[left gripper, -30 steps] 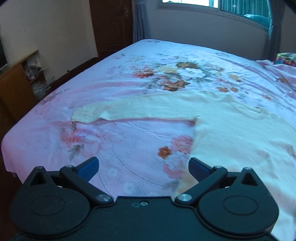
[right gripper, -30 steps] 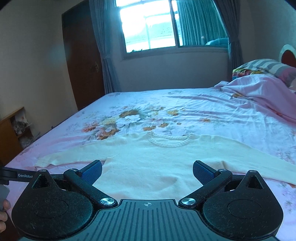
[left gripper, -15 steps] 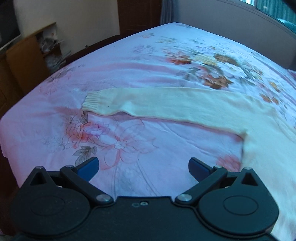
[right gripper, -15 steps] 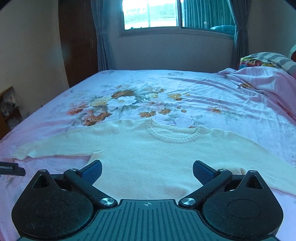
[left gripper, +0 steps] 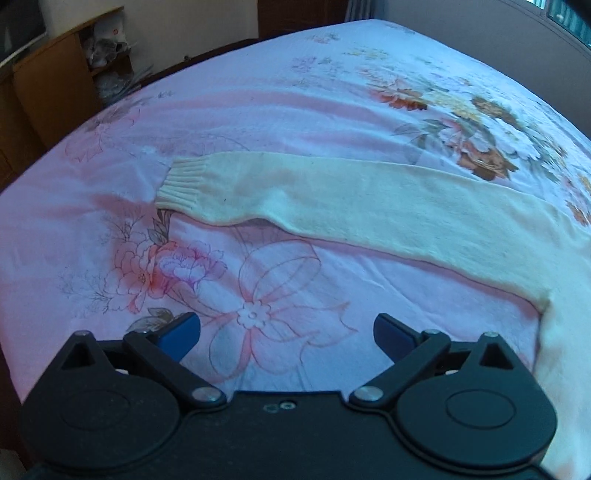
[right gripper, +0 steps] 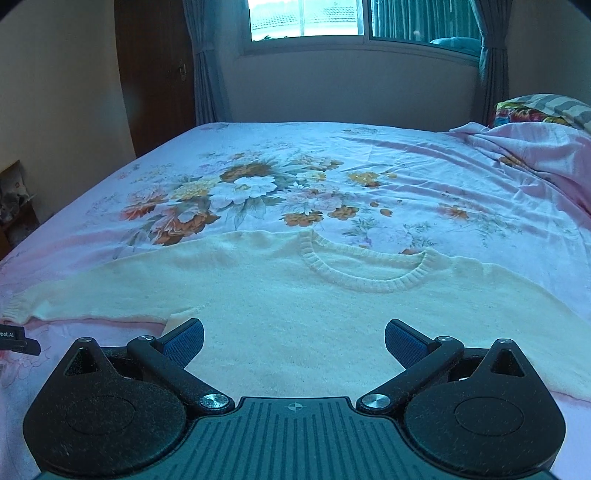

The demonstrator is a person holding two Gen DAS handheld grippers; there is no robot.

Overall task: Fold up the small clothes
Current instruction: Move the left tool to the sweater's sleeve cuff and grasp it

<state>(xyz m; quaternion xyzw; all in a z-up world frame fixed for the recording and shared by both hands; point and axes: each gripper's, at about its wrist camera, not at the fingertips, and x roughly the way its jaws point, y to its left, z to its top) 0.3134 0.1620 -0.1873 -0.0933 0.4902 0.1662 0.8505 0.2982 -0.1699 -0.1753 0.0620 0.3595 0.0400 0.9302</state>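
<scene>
Sweater (right gripper: 295, 314), one only, cream knit, lies flat and face up on the bed (right gripper: 406, 173), spread over a pink floral sheet. Its round ribbed collar (right gripper: 364, 273) points toward the window (right gripper: 354, 18). Two sleeves are spread out sideways; the left sleeve (left gripper: 369, 199) runs across the left wrist view and ends in a ribbed cuff (left gripper: 183, 182) lying flat on the sheet, near the bed's edge. The right sleeve runs out of the right wrist view, so its cuff is not seen.

Two claws are in play. The left claw (left gripper: 287, 328) hovers over bare sheet, just short of the left sleeve, its blue pads (left gripper: 181, 330) wide apart; they have just been closing a little, with nothing between them. The right claw (right gripper: 293, 341) hangs over the lower body of the sweater, its pads (right gripper: 184, 339) also wide apart and gripping nothing; whether they touch the knit cannot be told. A black edge of the left claw's body shows at the left border of the right wrist view.

One crumpled pink blanket (right gripper: 535, 147) sits at the bed's right end with one patterned pillow (right gripper: 532, 110) behind it. One wooden shelf (left gripper: 55, 85) stands beside the bed, holding a few small things too blurred to name. Curtains (right gripper: 207, 62) hang at both sides of the window.
</scene>
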